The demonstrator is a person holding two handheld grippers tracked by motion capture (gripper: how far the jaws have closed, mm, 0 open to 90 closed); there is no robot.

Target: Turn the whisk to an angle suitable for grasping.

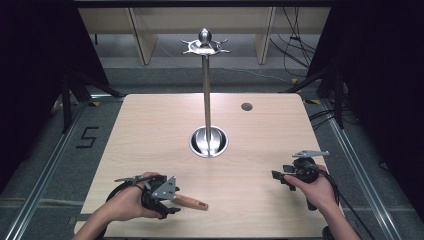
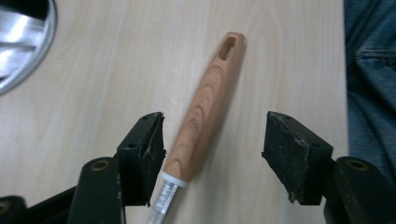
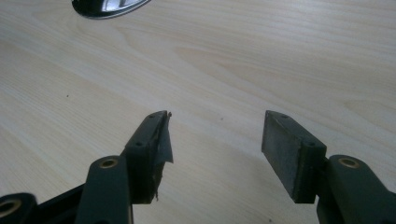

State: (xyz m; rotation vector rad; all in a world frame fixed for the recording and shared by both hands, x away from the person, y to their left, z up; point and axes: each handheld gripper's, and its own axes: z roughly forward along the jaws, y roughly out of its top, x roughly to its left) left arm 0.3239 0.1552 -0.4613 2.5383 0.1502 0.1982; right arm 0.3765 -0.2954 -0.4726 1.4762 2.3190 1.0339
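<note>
Handle (image 2: 205, 109) of wood flat on table (image 1: 150, 130), slotted end away from left tool (image 2: 212, 149) (jaws apart); right tool (image 3: 215, 149) likewise agape.

Lab – black curtains (image 1: 30, 60), floor rails (image 1: 42, 175).

The working end of the wooden-handled tool (image 2: 205, 107) is cut off by the bottom edge of the left gripper view, so its kind cannot be told; in the high view that end is covered by the left gripper (image 1: 167, 196). The round steel base (image 2: 21, 39) of the stand is cropped at the top left corner. In the right gripper view, a sliver of it (image 3: 109, 7) is seen at the top edge. A patch of blue denim (image 2: 371, 79) is cut off at the right.
</note>
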